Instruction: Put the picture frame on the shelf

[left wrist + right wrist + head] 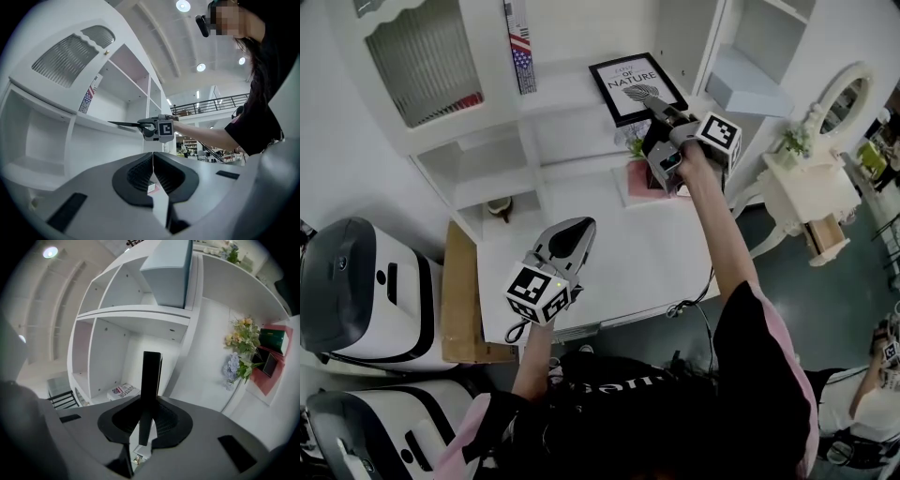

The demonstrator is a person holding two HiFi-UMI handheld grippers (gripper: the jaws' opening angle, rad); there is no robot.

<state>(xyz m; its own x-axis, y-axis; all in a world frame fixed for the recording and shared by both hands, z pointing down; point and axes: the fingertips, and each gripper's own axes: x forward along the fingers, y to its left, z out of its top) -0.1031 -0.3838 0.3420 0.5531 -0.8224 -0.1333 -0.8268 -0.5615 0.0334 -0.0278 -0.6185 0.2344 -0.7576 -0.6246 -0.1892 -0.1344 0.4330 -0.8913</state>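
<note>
The picture frame (pixel 636 87), black-edged with a white print reading NATURE, is held up in front of the white shelf unit (pixel 558 94), over its middle ledge. My right gripper (pixel 658 106) is shut on its lower right corner. In the right gripper view the frame (pixel 151 380) stands edge-on between the pads of that gripper (pixel 149 413), pointing into the shelf's open cubbies (pixel 136 315). My left gripper (pixel 572 232) hangs low over the white desk (pixel 619 272), jaws together and empty. From the left gripper (pixel 153 157), the frame (pixel 124 124) shows as a thin dark blade.
A flag-covered book (pixel 521 42) stands on the shelf. A light blue box (pixel 745 80) sits in the right-hand cubby. A small plant (pixel 635 145) and a pink mat (pixel 639 178) are at the desk's back. A white vanity (pixel 806 183) stands right, white machines (pixel 356 291) left.
</note>
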